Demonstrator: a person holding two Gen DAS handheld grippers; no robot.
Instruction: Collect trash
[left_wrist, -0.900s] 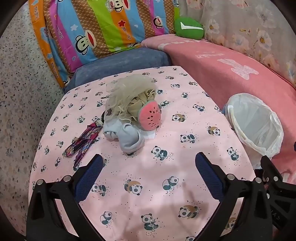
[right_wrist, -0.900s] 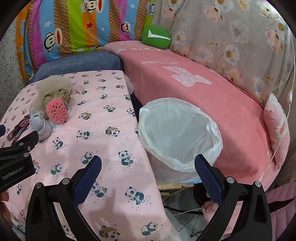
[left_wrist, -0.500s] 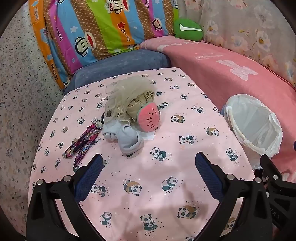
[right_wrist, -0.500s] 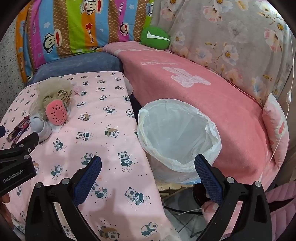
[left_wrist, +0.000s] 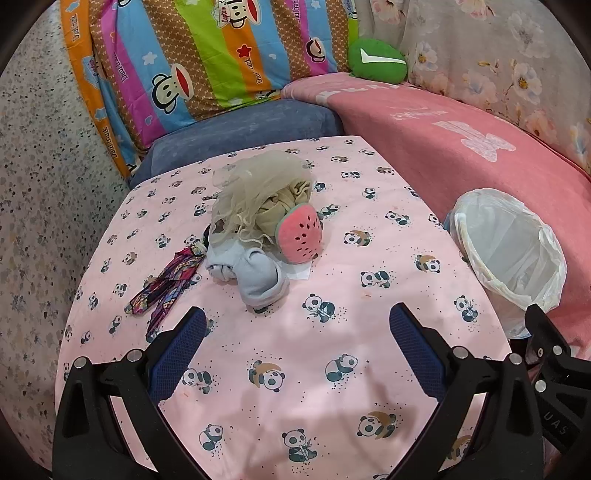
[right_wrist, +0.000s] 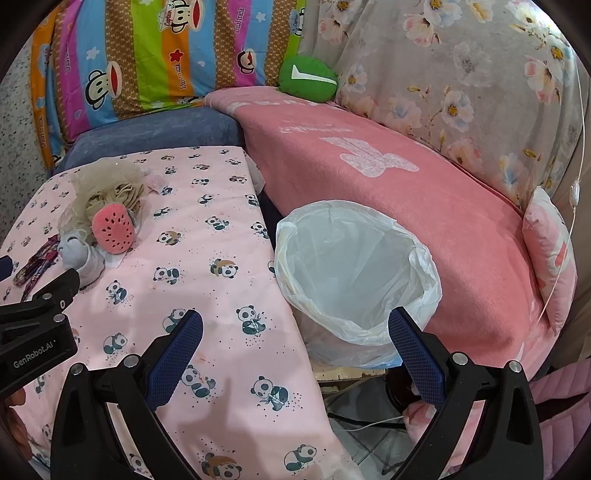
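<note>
Both views barely shifted; left gripper (left_wrist: 295, 339) fingers wide, empty, over bench (left_wrist: 332, 369) near watermelon plush (left_wrist: 299, 236); right gripper (right_wrist: 295, 343) wide, empty, beside trash bin (right_wrist: 354, 273).

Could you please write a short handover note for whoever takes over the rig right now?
Left gripper: open, empty, above the panda-print table, facing the pile.
Right gripper: open, empty, above the table edge beside the bin.
Pile at mid-table: mesh cloth, watermelon toy, grey sock, patterned strip, and a paper scrap under the toy.
Done: nothing visible in the lined bin.
Left: collect the trash and bin it.
</note>
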